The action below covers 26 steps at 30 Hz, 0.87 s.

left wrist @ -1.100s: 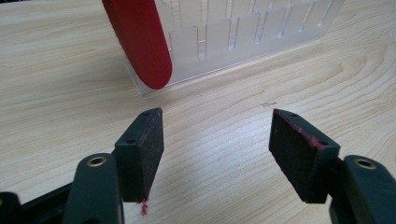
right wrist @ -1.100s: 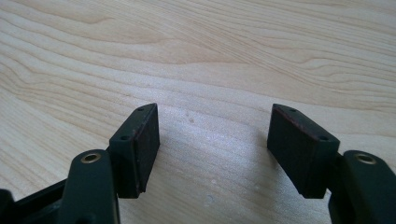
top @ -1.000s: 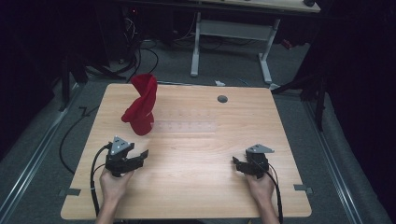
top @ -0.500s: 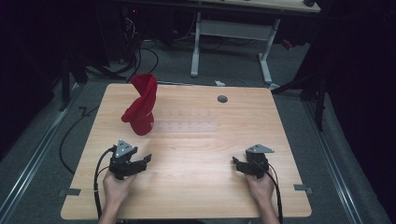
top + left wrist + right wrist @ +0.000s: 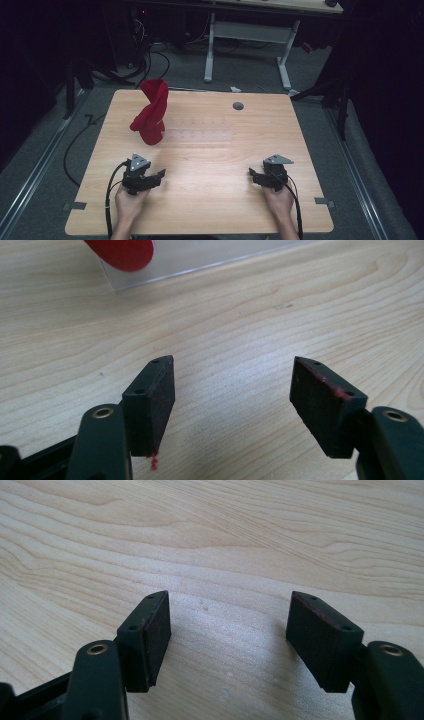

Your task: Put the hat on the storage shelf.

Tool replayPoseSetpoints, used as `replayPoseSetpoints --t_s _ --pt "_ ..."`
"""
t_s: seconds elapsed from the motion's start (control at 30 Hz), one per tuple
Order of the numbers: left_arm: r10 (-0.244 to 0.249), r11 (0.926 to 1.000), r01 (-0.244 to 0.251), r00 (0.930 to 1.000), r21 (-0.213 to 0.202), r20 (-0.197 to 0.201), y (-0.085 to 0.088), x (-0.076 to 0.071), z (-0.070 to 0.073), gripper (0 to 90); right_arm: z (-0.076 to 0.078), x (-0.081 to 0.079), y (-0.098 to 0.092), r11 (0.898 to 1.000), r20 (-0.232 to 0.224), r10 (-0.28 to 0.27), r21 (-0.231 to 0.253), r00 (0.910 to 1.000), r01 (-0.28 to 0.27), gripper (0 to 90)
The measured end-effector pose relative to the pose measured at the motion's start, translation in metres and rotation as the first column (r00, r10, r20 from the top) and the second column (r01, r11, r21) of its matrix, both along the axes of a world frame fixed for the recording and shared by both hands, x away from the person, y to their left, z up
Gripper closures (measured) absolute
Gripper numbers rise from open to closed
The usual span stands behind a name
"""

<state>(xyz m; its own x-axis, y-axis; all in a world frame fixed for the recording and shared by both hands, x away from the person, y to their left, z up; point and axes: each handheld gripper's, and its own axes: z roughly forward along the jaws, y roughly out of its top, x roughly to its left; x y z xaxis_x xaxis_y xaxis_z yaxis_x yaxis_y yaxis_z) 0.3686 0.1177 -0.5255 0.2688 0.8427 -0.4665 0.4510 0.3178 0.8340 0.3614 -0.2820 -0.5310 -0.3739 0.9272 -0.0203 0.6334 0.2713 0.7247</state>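
Resting on the pale wood counter (image 5: 210,165) near a twisted red cloth (image 5: 151,112), left tongs (image 5: 156,176) and right tongs (image 5: 254,175) gape wide, empty; dark room behind.

No readable text, labels or numbers on anything.

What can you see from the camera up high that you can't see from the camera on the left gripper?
High view alone: the whole twisted red cloth standing up, the right gripper, both hands, the dark round hole in the table and the floor around it. Left gripper view alone: up close, red fluff on its black pads and a red thread hanging below one. Both: the wooden table, the clear plastic sheet under the cloth, and the left gripper, open with nothing between its jaws.
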Motion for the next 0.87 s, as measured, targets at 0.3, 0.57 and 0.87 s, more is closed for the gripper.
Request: replayPoseSetpoints --t_s 0.3,0.57,0.87 --pt "-0.009 0.9971 0.009 1.0000 0.075 -0.003 -0.013 0.002 -0.012 34.5 0.000 0.000 0.000 1.000 0.000 0.000 0.000 1.0000 0.000 34.6" --pt "-0.004 0.9963 0.005 0.9999 0.086 -0.013 -0.016 0.005 -0.020 32.7 0.000 0.000 0.000 1.000 0.000 0.000 0.000 1.0000 0.000 34.6" --pt "-0.011 0.9965 0.011 0.9999 0.083 -0.010 -0.016 0.005 -0.021 30.3 0.000 0.000 0.000 1.000 -0.001 -0.002 0.001 1.0000 0.002 34.5"
